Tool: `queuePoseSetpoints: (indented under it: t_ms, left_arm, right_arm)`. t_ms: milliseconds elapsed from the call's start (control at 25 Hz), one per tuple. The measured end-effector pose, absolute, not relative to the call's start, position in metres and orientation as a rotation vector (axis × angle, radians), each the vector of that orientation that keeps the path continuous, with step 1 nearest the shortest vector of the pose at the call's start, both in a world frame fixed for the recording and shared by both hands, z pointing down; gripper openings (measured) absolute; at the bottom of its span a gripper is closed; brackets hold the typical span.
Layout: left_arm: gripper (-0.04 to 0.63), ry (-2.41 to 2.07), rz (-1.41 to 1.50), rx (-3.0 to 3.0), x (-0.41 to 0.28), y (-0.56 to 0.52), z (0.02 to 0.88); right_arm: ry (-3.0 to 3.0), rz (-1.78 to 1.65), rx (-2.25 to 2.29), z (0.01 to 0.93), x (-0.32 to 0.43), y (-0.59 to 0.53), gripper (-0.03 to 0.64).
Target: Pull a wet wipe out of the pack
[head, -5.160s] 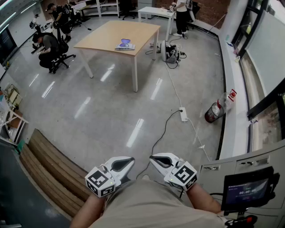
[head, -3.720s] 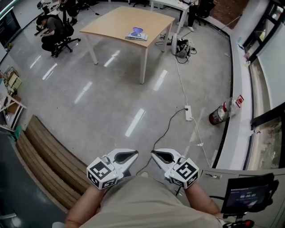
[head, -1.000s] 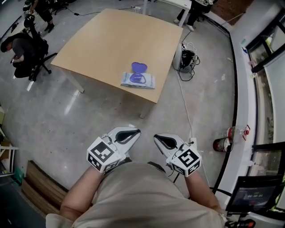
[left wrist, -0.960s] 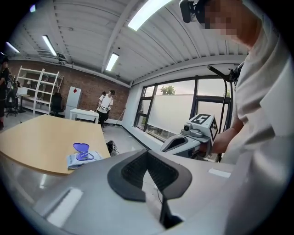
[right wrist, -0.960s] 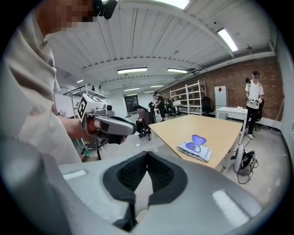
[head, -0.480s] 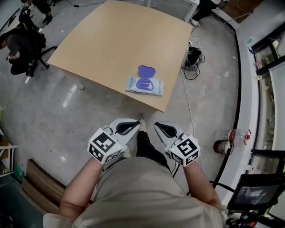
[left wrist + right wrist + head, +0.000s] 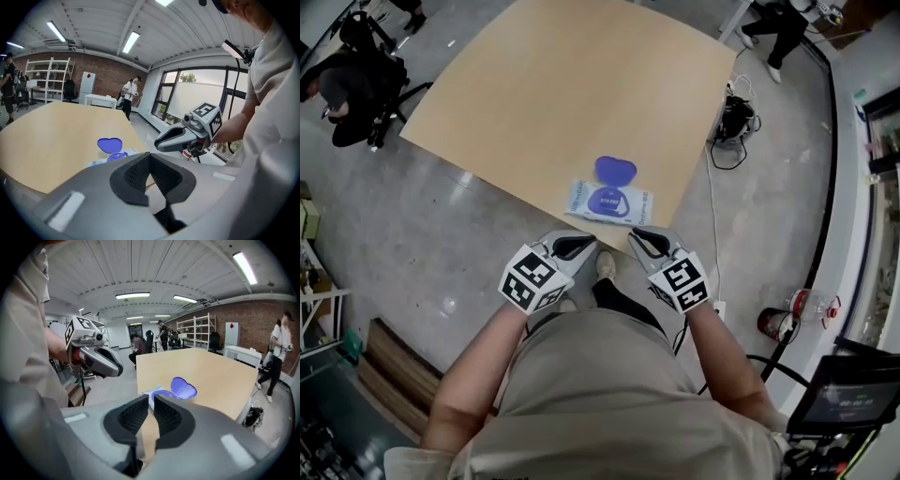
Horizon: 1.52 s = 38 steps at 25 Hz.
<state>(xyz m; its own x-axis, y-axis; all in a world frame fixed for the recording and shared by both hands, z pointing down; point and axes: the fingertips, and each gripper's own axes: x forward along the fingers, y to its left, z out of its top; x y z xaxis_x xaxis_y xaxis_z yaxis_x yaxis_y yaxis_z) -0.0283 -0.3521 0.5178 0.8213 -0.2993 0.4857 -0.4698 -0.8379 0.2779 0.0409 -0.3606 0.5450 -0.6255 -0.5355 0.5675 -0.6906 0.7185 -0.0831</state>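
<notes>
Standing at the table [image 7: 534,84] edge, I had both tongs short of the wipe pack [image 7: 610,203], which lay flat by the near edge with its blue lid [image 7: 615,170] flipped open toward the far side. The left gripper [image 7: 589,247] was clenched on nothing and the right gripper [image 7: 636,236] was all but closed, a thin slit with nothing in it; neither touched the pack. My read on progress: lid open, no wipe drawn, so reaching in, pinching a wipe at the opening and pulling were all left, and I couldn't see a wipe tip sticking out.
</notes>
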Motion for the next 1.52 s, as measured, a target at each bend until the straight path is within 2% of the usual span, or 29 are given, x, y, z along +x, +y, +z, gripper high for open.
queuePoseSetpoints:
  t_ms: [400, 880, 1160, 1520]
  left_arm:
    - [0.002, -0.691, 0.759, 2.43, -0.022, -0.421, 0.606]
    - [0.002, -0.729, 0.92, 2.302, -0.035, -0.447, 0.661]
    - [0.002, -0.73, 0.927, 2.266, -0.037, -0.446, 0.675]
    - [0.002, -0.717, 0.934, 2.256, -0.036, -0.446, 0.68]
  right_arm:
    - [-2.356, 0.411, 0.757, 0.619, 0.049, -0.433, 0.055]
    - [-2.296, 0.391, 0.575, 0.661, 0.032, -0.45, 0.081]
    - [-2.278, 0.387, 0.555, 0.671, 0.022, -0.447, 0.078]
    - [-2.262, 0.385, 0.555, 0.675, 0.024, -0.446, 0.017]
